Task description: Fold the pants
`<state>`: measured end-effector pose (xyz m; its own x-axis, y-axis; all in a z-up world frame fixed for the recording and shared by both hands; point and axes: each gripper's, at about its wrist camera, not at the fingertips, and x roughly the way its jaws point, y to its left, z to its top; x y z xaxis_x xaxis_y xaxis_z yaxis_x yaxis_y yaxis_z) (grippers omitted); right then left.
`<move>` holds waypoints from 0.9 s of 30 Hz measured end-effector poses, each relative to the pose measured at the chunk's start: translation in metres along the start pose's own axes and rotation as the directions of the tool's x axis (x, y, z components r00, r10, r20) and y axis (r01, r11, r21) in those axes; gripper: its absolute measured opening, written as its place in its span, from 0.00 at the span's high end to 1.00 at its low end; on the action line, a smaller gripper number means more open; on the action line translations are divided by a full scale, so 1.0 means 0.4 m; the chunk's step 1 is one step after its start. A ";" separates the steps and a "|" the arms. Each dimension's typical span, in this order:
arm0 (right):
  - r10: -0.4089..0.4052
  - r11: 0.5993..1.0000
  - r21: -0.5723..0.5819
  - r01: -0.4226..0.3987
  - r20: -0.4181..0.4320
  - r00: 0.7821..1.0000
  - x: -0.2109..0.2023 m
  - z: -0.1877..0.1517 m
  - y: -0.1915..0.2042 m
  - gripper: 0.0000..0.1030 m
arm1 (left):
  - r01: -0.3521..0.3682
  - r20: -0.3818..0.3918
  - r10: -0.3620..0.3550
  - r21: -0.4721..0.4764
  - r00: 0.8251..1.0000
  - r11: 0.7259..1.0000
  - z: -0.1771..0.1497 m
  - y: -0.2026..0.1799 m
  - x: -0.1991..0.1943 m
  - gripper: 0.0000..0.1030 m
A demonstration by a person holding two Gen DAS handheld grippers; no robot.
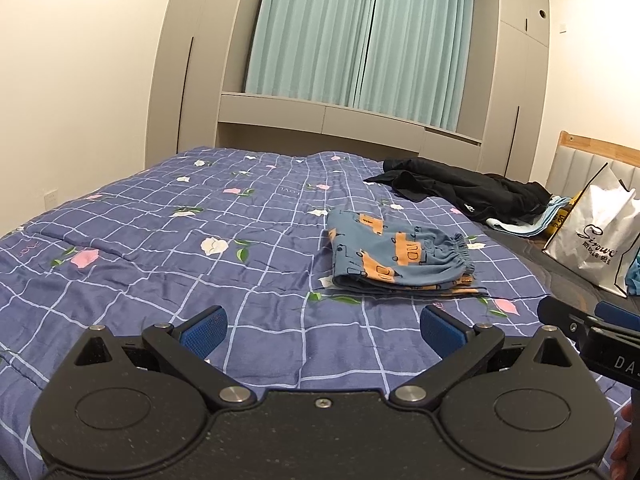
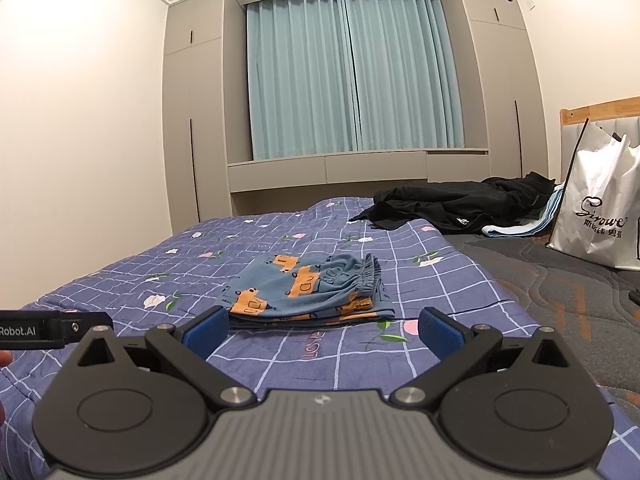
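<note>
A small pair of blue pants with orange vehicle prints (image 1: 394,256) lies folded in a flat stack on the blue checked quilt (image 1: 160,240), elastic waistband to the right. It also shows in the right wrist view (image 2: 308,292). My left gripper (image 1: 322,332) is open and empty, held above the quilt short of the pants, which lie ahead and to its right. My right gripper (image 2: 323,330) is open and empty, just in front of the pants' near edge. The right gripper's body also shows at the left view's right edge (image 1: 592,328), the left gripper's body at the right view's left edge (image 2: 52,328).
A heap of black clothes (image 1: 468,190) lies on the bed's far right, with a light blue cloth (image 1: 532,224) under it. A white shopping bag (image 1: 596,236) stands by the padded headboard (image 1: 580,160) at right. Bare grey mattress (image 2: 560,288) shows right of the quilt. Curtains and cabinets stand behind.
</note>
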<state>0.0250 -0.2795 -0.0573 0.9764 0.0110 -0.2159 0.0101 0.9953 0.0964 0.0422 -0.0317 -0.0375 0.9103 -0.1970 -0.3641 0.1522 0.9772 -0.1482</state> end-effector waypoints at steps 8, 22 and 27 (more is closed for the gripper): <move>0.000 1.000 0.001 0.000 -0.002 1.000 0.001 0.000 0.000 0.00 | 0.000 -0.012 0.000 -0.005 1.000 1.000 -0.003 0.003 0.004 0.01; 0.001 1.000 0.005 -0.001 -0.013 1.000 0.004 -0.006 -0.001 0.00 | -0.001 -0.028 0.001 0.004 1.000 1.000 -0.011 0.002 0.008 0.01; 0.001 1.000 0.005 -0.001 -0.013 1.000 0.004 -0.006 -0.002 0.00 | -0.005 -0.040 0.005 -0.012 0.999 1.000 -0.014 0.005 0.011 0.01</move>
<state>0.0259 -0.2800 -0.0601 0.9735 0.0137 -0.2282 0.0098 0.9948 0.1017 0.0443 -0.0311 -0.0444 0.8950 -0.1952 -0.4010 0.1426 0.9772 -0.1574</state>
